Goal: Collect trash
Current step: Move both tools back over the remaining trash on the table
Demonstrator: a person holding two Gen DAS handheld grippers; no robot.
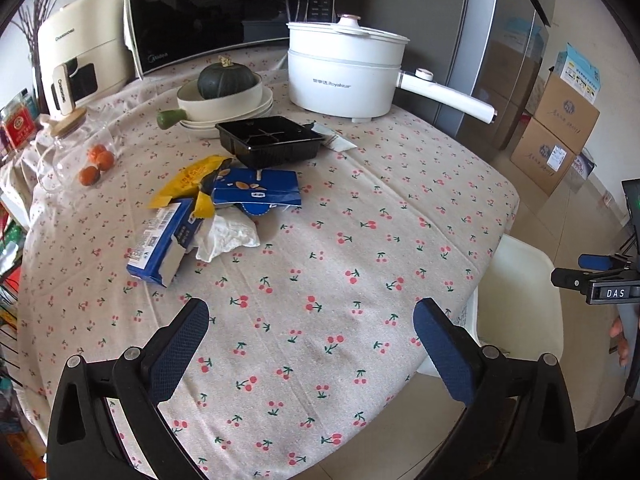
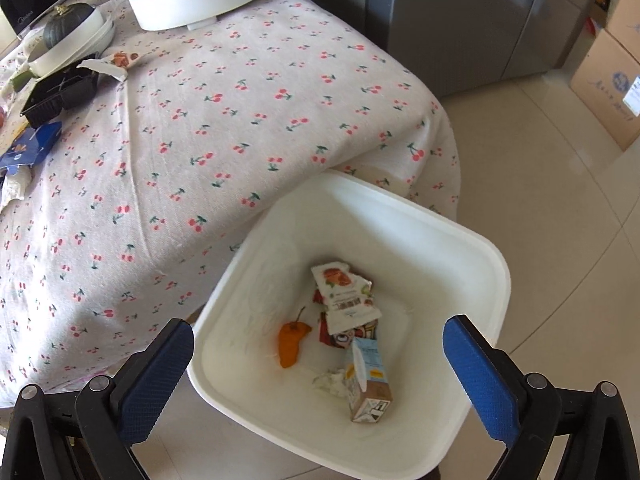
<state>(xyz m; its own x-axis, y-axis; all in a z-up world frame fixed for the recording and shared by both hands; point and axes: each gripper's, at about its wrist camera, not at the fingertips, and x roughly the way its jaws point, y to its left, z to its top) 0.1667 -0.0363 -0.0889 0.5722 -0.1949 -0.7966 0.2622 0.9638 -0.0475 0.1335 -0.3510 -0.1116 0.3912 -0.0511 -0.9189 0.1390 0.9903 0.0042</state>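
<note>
over white bin [image 2: 460, 216] | right hand-held gripper [image 2: 320, 364] tilted down, wide open, empty | left hand-held gripper [image 1: 312, 344] wide open, empty

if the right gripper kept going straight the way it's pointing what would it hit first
Probably the white bin beside the table. The right gripper, open and empty, points down into its mouth, so it would likely meet the trash inside first, about at the small carton. Depth is hard to judge.

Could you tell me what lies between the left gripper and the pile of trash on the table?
Only bare cherry-print tablecloth, as the left wrist view shows; the open left gripper holds nothing and the trash pile lies beyond.
</note>
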